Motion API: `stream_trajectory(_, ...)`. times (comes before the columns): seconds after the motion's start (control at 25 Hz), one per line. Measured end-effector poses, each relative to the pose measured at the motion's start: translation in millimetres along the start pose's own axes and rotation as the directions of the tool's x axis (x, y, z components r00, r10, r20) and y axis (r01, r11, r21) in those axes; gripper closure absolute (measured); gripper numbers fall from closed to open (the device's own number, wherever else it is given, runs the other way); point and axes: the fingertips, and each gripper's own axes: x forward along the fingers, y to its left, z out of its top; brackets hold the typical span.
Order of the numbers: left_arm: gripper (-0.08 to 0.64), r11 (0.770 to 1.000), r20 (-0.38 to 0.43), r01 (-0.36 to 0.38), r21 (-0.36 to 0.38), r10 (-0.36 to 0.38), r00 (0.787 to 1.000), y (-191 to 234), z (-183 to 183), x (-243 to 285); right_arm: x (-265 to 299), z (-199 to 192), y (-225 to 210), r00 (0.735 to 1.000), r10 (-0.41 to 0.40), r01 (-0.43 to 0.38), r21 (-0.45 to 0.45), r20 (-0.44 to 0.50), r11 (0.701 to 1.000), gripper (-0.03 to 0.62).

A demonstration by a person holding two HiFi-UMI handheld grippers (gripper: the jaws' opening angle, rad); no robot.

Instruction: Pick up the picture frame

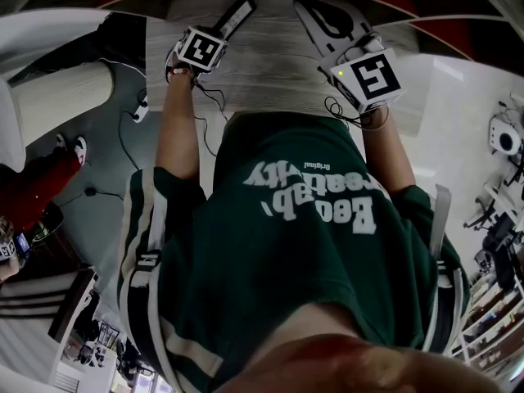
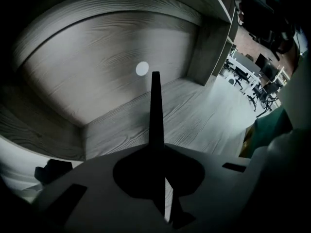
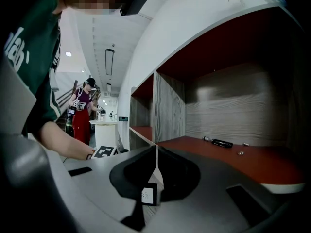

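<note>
Grey wood-grain boards (image 2: 97, 72) are filling the field beyond the left tongs (image 2: 155, 149), which are pointing steeply down into a shelf bay. Their jaws are pressing together on the picture frame (image 2: 155, 106). It is showing edge-on as a thin dark slat running straight out from the tips toward the far board, with its end just beside a small white dot (image 2: 142, 68) there. Whether that far end is touching the boards or hanging clear, I cannot tell. The right tongs (image 3: 156, 152) are sitting well apart to the right of the left pair, held about level and facing a red shelf (image 3: 233, 159). Their jaws are pressing together with nothing between them. Judgement: the grasp is looking made and the lift is not yet showing, so the step in hand is the pick itself. The next move is calling for a straight draw up and back out of the bay while the pinch is kept firm. A grip this narrow on a flat, thin thing is likely letting it pivot about the tips. The side wall (image 2: 209, 47) to the right of the left tongs is wanting watching for clearance. The idle right pair could be coming across to steady the free end.
</note>
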Motion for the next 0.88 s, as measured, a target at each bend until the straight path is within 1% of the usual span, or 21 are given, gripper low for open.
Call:
stream_trajectory(0.16, 0.528, 0.999, -0.003, -0.009, -0.032, 0.009, 1.000, -0.2, -1.7, 0.4, -2.8, 2.2, -1.1, 1.000, 0.000, 0.000, 0.002, 0.008, 1.000, 0.555)
stream_trajectory(0.28, 0.528, 0.999, 0.007, -0.024, -0.028, 0.024, 1.000, 0.7, 0.2, 0.7, -4.6, 3.2, -1.9, 1.000, 0.000, 0.000, 0.003, 0.014, 1.000, 0.555)
stream_trajectory(0.4, 0.529, 0.999, 0.011, -0.015, -0.039, 0.015, 1.000, -0.6, -0.5, 3.5, -5.3, 2.1, -1.4, 1.000, 0.001, -0.001, 0.005, 0.015, 1.000, 0.555)
stream_trajectory(0.6, 0.529, 0.998, 0.001, -0.027, -0.053, 0.027, 1.000, 1.5, -5.3, 7.9, -6.0, 2.7, -2.0, 1.000, 0.001, -0.001, 0.027, 0.024, 1.000, 0.555)
stream_trajectory(0.88, 0.528, 0.998, 0.007, -0.046, -0.050, 0.046, 0.999, 3.6, -9.3, 8.8, -7.1, 2.1, -3.2, 1.000, -0.010, 0.010, 0.030, 0.027, 0.999, 0.555)
